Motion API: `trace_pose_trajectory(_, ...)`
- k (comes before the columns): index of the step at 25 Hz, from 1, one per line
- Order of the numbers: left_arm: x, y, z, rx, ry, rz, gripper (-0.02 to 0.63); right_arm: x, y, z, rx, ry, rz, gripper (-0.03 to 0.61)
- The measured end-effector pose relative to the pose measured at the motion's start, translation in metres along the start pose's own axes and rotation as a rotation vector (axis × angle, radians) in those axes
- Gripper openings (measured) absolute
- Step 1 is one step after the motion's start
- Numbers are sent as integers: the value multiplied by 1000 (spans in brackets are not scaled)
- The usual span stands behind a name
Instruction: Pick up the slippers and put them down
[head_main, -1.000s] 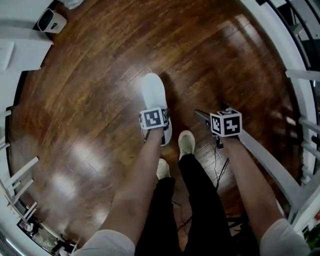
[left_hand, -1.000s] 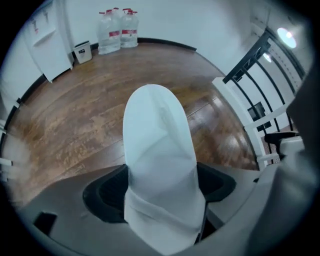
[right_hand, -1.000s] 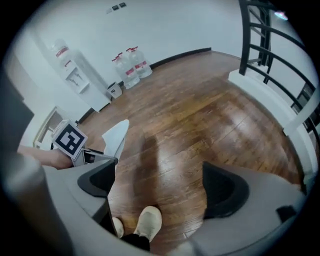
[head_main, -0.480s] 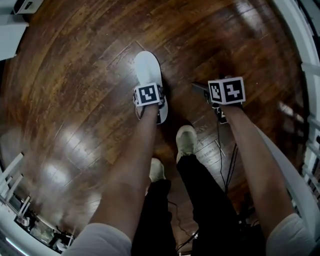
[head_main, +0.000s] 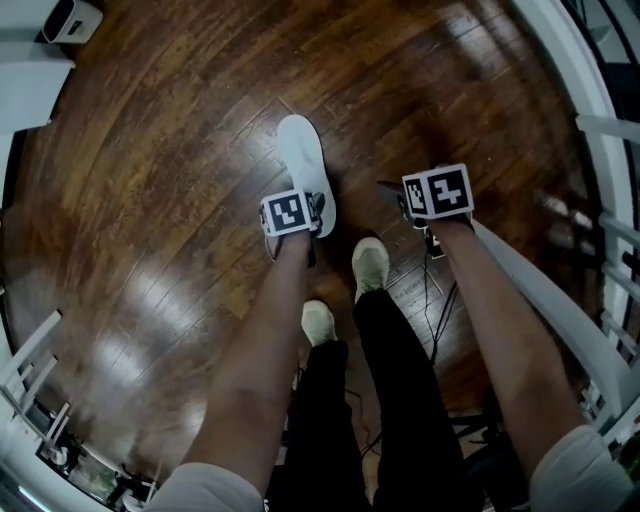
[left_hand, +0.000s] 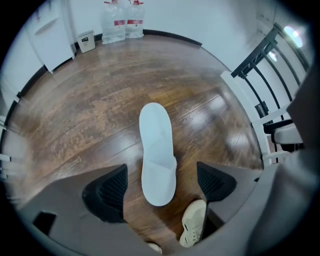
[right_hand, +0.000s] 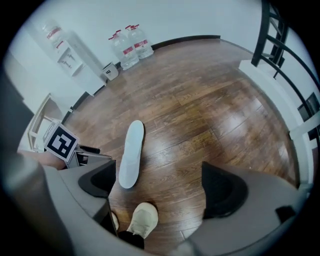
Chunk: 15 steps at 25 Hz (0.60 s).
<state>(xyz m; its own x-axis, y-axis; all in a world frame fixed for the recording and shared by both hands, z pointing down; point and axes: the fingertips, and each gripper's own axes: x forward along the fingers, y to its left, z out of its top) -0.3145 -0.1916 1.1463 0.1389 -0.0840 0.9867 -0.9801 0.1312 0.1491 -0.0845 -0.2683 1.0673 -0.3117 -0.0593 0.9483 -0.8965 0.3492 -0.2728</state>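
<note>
Left gripper (left_hand: 159, 186) points down over the white slipper (left_hand: 158, 160). Its fingers (left_hand: 107, 192) are opening and stand apart. The slipper's near end shows between them, pads not pressing it. The slipper lies flat on the wooden floor (head_main: 180, 200), its far end pointing away from the fingers. Right gripper (right_hand: 160, 187) has its fingers wide apart with only floor between them; the slipper lies just outside its left finger. The person's shoe (left_hand: 192, 227) is near the left gripper's right finger.

The person wears white sleeves (head_main: 212, 488), black trousers (head_main: 402, 400) and cream shoes (head_main: 370, 266). The left gripper (left_hand: 159, 187) and the right gripper (right_hand: 160, 187) are grey with black bumpy pads (left_hand: 112, 192). Each carries a cube (head_main: 288, 212) with black-and-white squares.
</note>
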Motion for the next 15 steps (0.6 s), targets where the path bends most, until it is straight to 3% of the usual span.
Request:
trace_pose_trajectory(3,-100,-7,-15,11,-24,-17,430,-83,34,-15,13,4,-7,548)
trace_pose_trajectory(6,-245,-7,-18,77,-31,-11,430,-214,81,-8,35,-62,-35,548)
trace_pose_trajectory(9,-413,-40,-28,144,-86,-151,430,-382,143,-18,44,-178,-66,546)
trace_pose_trajectory(12,-566,-65,-51,254,-193,-177,430,-543,194,-73,86,-262,-82,548)
trace_pose_trajectory(15,-689,-119,-71,387,-273,-193,430,-657,206,-146,152,-340,-96,545)
